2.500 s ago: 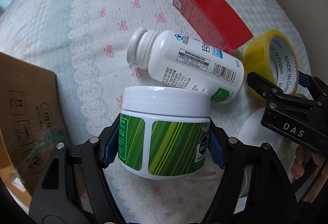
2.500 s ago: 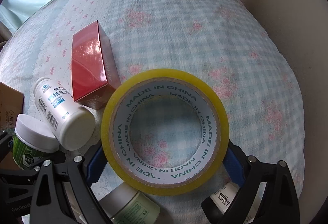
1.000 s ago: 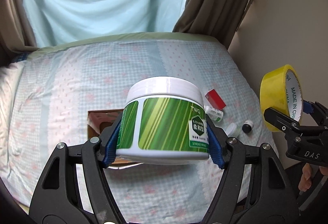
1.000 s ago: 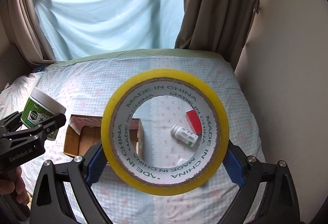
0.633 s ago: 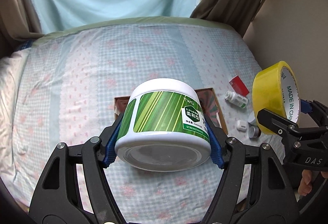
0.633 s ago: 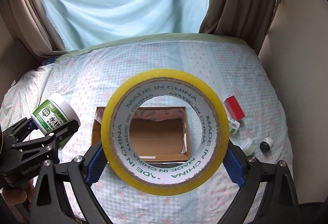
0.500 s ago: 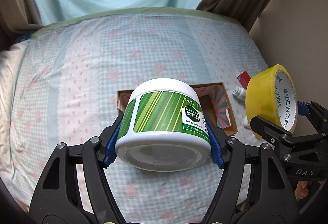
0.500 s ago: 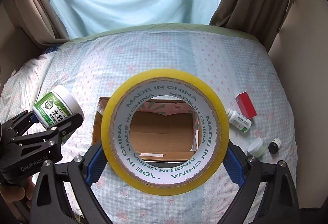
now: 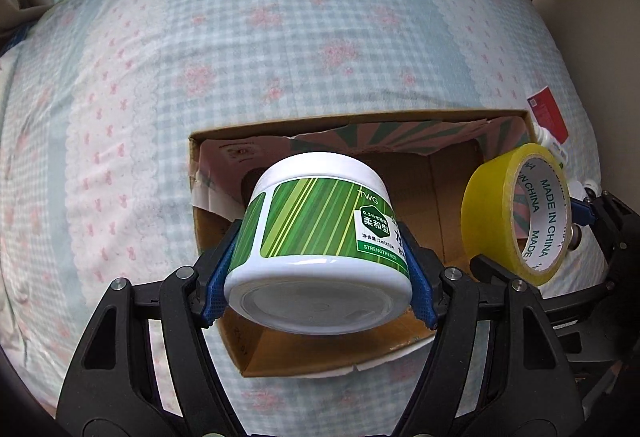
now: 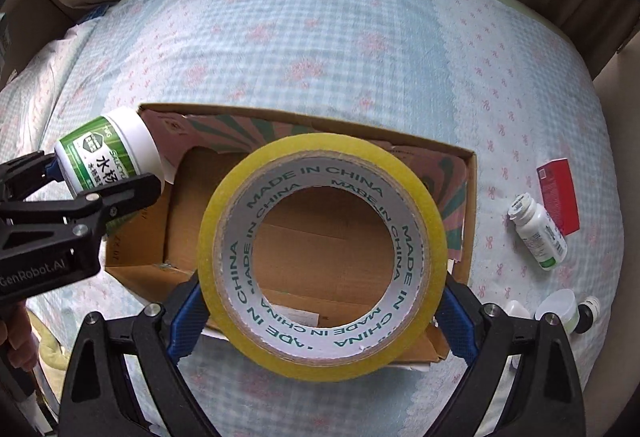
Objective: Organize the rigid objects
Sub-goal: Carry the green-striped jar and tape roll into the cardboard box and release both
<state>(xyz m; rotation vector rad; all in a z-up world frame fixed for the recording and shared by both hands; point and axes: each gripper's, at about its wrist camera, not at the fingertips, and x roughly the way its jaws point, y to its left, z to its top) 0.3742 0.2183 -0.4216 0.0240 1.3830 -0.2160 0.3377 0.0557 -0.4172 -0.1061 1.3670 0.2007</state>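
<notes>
We hold the jar (image 9: pixel 320 237) clamped in the left tool (image 9: pixel 318 277), lower centre of the frame, over the open box (image 9: pixel 452 229) on the bed (image 9: pixel 240 37). The right tool (image 10: pixel 320 301), jaws wide, grips the tape (image 10: pixel 322 237) above the same box. Nothing shows inside the box yet. At far right the red carton (image 10: pixel 558 197), the bottle (image 10: pixel 538 233) and small pots (image 10: pixel 560 307) wait, so most sorting remains.
</notes>
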